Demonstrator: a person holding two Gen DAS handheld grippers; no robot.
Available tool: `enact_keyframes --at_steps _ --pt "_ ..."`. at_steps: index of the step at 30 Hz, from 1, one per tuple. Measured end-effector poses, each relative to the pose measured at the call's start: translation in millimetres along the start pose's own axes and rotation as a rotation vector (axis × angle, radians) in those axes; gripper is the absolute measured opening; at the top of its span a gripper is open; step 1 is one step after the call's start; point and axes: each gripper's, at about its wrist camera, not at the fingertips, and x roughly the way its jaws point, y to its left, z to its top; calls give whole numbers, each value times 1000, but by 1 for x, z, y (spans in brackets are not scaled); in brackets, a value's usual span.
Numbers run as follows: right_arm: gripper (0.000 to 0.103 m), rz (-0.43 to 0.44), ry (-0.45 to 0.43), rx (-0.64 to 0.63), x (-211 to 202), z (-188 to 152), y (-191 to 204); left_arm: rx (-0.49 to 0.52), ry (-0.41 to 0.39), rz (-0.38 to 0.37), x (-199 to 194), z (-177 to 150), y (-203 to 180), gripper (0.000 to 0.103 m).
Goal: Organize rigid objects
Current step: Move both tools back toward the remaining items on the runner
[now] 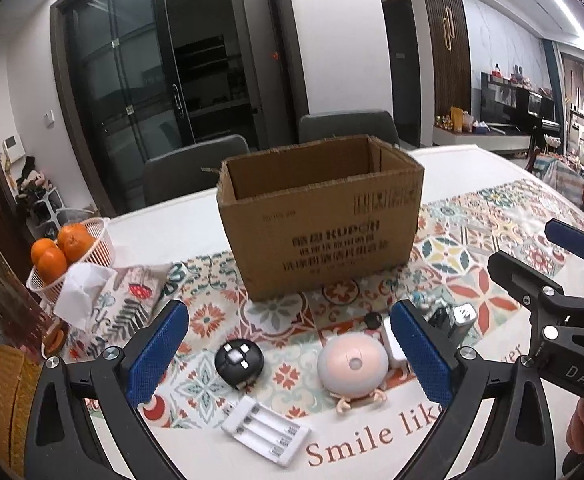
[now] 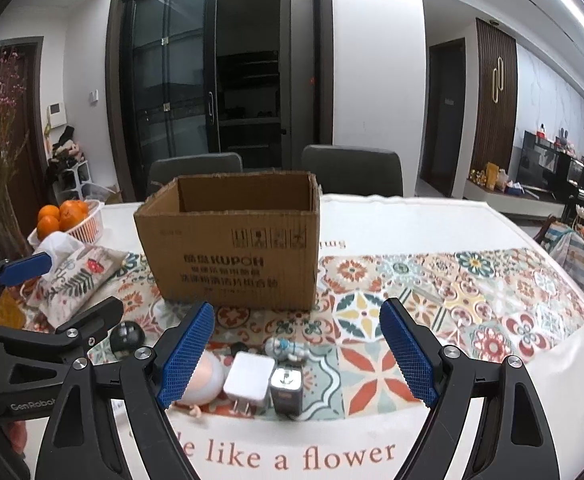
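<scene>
An open cardboard box [image 1: 320, 224] stands on the patterned table runner; it also shows in the right wrist view [image 2: 232, 248]. In front of it lie a black round gadget [image 1: 239, 362], a pink dome toy [image 1: 352, 366], a white battery charger [image 1: 266, 434], a white plug adapter [image 2: 248, 378], a grey charger block [image 2: 287, 389] and a small astronaut figure [image 2: 288, 350]. My left gripper [image 1: 292, 354] is open above the black gadget and the pink toy. My right gripper [image 2: 298, 354] is open above the adapter and the grey block. Both are empty.
A white basket of oranges [image 1: 72, 256] and a cloth tissue pouch [image 1: 120, 300] sit at the left. Two grey chairs [image 2: 352, 172] stand behind the table. The right gripper's body [image 1: 552, 308] shows at the right in the left wrist view.
</scene>
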Motion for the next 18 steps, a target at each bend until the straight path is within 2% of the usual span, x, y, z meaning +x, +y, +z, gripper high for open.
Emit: enact_keyframes --at_steps 14,18 --pt "85 10 93 0 18 -32 1 53 109 -41 26 -31 -8 102" --pt "84 12 121 14 27 -40 -1 61 154 -80 38 -37 -11 101"
